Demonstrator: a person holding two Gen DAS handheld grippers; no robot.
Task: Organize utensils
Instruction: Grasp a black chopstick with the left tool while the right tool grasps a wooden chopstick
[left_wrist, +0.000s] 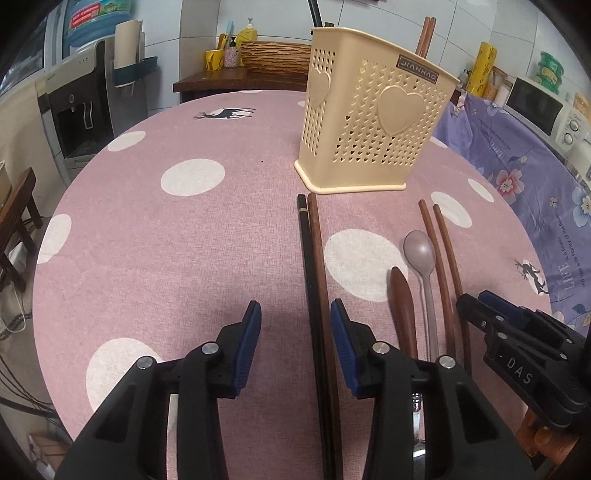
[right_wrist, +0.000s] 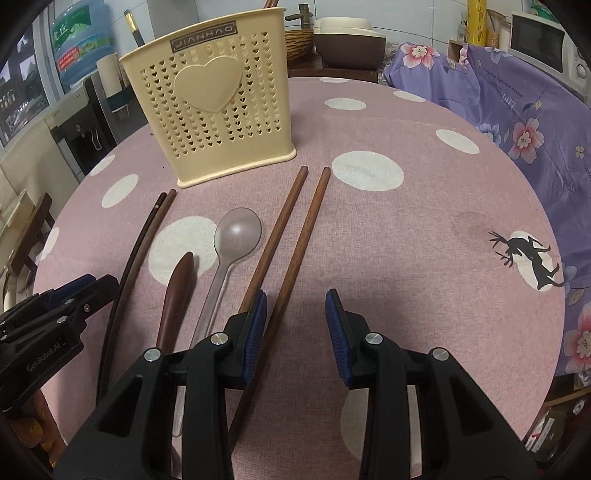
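Observation:
A cream perforated utensil holder (left_wrist: 369, 122) (right_wrist: 212, 103) stands upright on the pink dotted tablecloth, with chopstick ends sticking out of its top (left_wrist: 424, 35). In front of it lie a black and a brown chopstick (left_wrist: 314, 280) (right_wrist: 136, 258), a dark wooden spoon (left_wrist: 402, 306) (right_wrist: 177, 291), a grey plastic spoon (left_wrist: 421, 258) (right_wrist: 232, 240) and a pair of brown chopsticks (left_wrist: 443, 269) (right_wrist: 291, 236). My left gripper (left_wrist: 295, 321) is open and empty above the black and brown chopsticks. My right gripper (right_wrist: 295, 314) is open and empty above the brown pair.
The round table's cloth (left_wrist: 192, 236) drops off at the left and right edges. A purple floral cloth (right_wrist: 517, 122) covers a counter to the right, with a microwave (left_wrist: 546, 110) on it. A water dispenser (left_wrist: 77, 107) stands at the left. A dark sideboard (left_wrist: 236, 79) is behind.

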